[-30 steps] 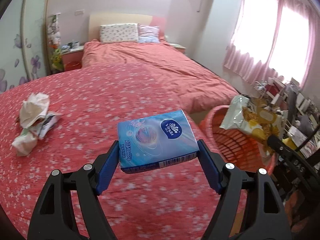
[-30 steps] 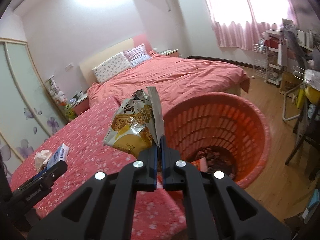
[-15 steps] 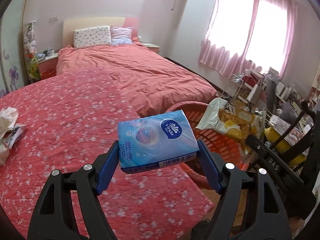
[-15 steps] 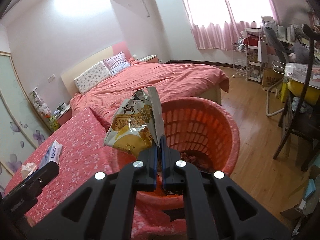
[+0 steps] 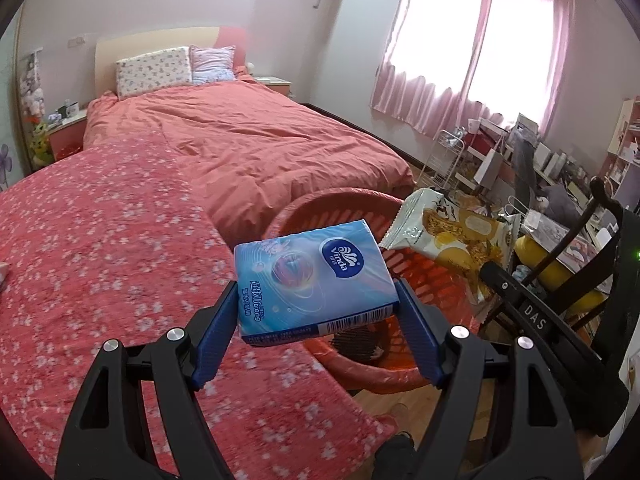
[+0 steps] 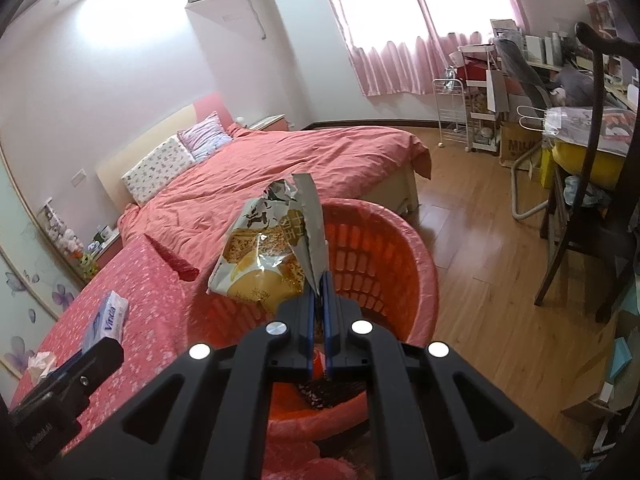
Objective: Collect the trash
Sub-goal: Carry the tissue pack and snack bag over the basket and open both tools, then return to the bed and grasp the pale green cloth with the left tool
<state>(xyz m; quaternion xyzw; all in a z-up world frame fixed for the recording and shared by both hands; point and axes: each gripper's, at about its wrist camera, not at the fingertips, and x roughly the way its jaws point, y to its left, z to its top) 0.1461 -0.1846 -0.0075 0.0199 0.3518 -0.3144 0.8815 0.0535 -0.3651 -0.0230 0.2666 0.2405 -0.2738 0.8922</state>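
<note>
Both closer to basket (image 5: 360, 364) | Vinda pack (image 5: 312, 276) clamped | "DAS" right gripper (image 6: 318, 284)

The left gripper (image 5: 316, 312) clamps a blue Vinda tissue pack (image 5: 312, 276) between its blue pads (image 5: 214, 336), held above the edge of a floral red bedspread (image 5: 100, 248). Just beyond, a red plastic basket (image 5: 376, 372) stands on the wooden floor, with a torn yellow snack wrapper (image 5: 452, 236) held over it by the right gripper (image 5: 490, 274).
</note>
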